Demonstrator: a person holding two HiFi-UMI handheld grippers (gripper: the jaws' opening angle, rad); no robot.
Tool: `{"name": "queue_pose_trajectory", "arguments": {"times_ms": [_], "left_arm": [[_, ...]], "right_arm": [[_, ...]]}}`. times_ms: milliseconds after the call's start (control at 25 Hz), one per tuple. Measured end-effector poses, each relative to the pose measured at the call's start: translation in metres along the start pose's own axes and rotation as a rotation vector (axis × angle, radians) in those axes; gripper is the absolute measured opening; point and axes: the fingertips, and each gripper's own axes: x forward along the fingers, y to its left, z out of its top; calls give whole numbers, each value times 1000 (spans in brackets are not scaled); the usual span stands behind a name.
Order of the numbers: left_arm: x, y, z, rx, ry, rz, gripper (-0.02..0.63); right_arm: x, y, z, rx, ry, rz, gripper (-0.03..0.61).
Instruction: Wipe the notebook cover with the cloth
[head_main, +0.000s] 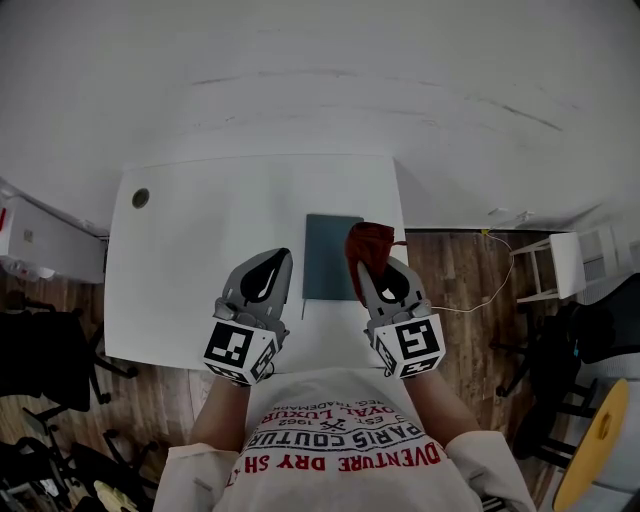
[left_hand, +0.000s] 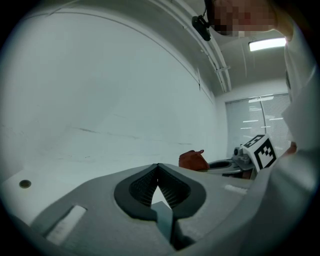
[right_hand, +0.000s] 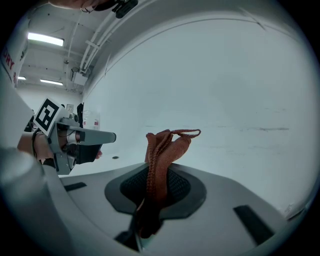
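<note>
1. L claw (head_main: 284, 254): jaws closed, tips meeting, nothing btwn them. It hangs over the near part of the table, marker cube at its rear.

2. R claw (head_main: 368, 262): jaws clamped on the cloth. It is level w/ the L claw, off to that claw's right, and the two do not touch.

3. Cloth (right_hand: 164, 146): red-brown, bunched. It is pinched btwn the R claw's pads. The free end sticks out past the tips, w/ a thin loop at its top. From the L claw it sits ahead and to the right.

4. Notebook (head_main: 332, 258): dark teal cover, shut, flat on the table. It lies btwn the two claws and runs on ahead of their tips. Its left edge is just right of the L claw's tip, and its right edge is at the R claw's tip. In head view the cloth overlaps its far-right corner. Cannot tell whether cloth and cover touch.

5. Table (head_main: 190, 270): white, below both claws. Grommet (head_main: 140, 198) near its far-left corner, well left of the L claw.

6. Floor (head_main: 450, 262): wood, right of the R claw. Thin cable (head_main: 490, 295) runs across it.
</note>
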Motion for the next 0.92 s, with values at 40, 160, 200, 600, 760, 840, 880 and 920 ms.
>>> {"name": "queue_pose_trajectory", "arguments": {"times_ms": [40, 160, 200, 600, 760, 840, 880, 920], "left_arm": [[1, 0, -1, -4, 5, 0, 9], [4, -1, -4, -12, 15, -6, 9], [5, -2, -5, -12, 17, -10, 9], [6, -13, -1, 2, 10, -55, 9], [9, -20, -2, 6, 8, -68, 9], [9, -23, -3, 6, 15, -73, 9], [9, -25, -4, 6, 18, -75, 9], [9, -26, -4, 6, 20, -77, 9]], "right_arm": [[0, -1, 1, -2, -2, -1, 72], [-1, -3, 2, -13, -10, -4, 74], [-1, -3, 2, -15, -13, -4, 74], [-4, -4, 3, -9, -19, -22, 74], [-9, -8, 2, -6, -18, -31, 74], [-12, -10, 0, 0, -15, -37, 74], [-13, -10, 0, 3, -14, -39, 74], [-14, -11, -1, 6, -13, -42, 74]]}}
